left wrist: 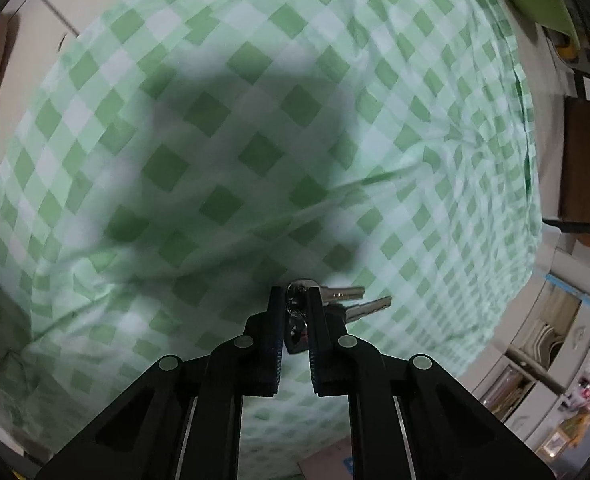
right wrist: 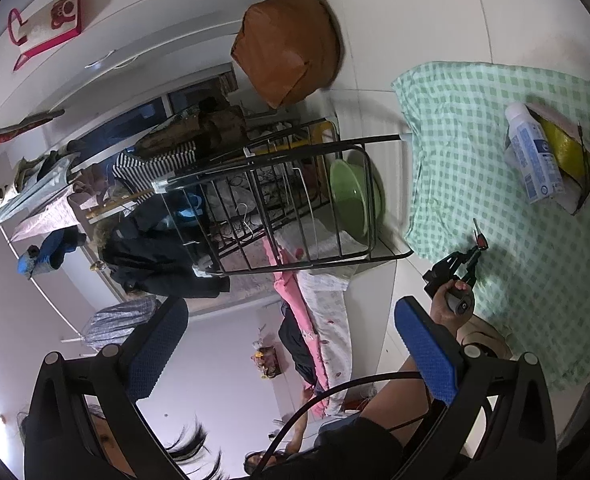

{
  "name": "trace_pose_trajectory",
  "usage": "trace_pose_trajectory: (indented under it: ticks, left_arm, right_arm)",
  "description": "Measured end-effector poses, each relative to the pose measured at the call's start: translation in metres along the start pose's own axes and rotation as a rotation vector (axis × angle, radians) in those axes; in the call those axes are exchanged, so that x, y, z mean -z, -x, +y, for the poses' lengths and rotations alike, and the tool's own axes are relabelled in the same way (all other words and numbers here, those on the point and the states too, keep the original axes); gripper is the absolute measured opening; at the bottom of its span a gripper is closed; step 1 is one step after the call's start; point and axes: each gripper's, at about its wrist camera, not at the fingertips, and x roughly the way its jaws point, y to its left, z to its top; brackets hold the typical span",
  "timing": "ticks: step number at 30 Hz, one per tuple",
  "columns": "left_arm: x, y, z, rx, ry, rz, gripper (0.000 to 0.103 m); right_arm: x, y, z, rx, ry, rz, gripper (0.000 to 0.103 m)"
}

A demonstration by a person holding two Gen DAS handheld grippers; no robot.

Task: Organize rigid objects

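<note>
Metal keys [left wrist: 337, 300] pinched between left gripper [left wrist: 297, 300] jaws, above checkered cloth [left wrist: 255, 120].

The green checked cloth [left wrist: 255, 120] lies bare and wide ahead of the keys [left wrist: 335, 300], so a gripper can pass there. Near its far edge, a white bottle [right wrist: 535, 156] lies across a tray [right wrist: 575, 168], blocking that corner.

A green-and-white checked cloth [left wrist: 279, 128] lies rumpled over a pale tiled floor [right wrist: 407, 20]. In the right wrist view, a black wire rack [right wrist: 295, 200] stands left of the cloth with a green basin [right wrist: 353, 196] against it, a brown cushion [right wrist: 287, 48] farther off, and white cabinets [right wrist: 135, 20] beyond.
</note>
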Motion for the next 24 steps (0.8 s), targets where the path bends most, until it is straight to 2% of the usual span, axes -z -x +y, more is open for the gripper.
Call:
trace_pose_trajectory:
  ticks: [6,12,16,21,24]
  left_arm:
    - [0.012,0.001,-0.019,-0.012,-0.068,0.013,0.001]
    - [0.029,0.008,-0.035,0.147,-0.072,0.071,0.0]
    - [0.045,0.023,-0.061,0.336,-0.075,0.12,0.0]
    - [0.077,0.065,-0.121,0.513,-0.197,0.189,0.0]
    - [0.099,0.1,-0.154,0.563,-0.304,0.217,0.0]
  right_arm:
    - [-0.001,0.004,0.001,-0.008,-0.003,-0.006,0.103]
    - [0.0,0.006,0.004,-0.027,0.006,-0.005,0.103]
    - [0.0,0.006,0.005,-0.041,0.01,-0.009,0.103]
    - [0.003,0.003,0.005,-0.048,0.009,-0.011,0.103]
    - [0.006,-0.001,0.004,-0.033,0.007,-0.006,0.103]
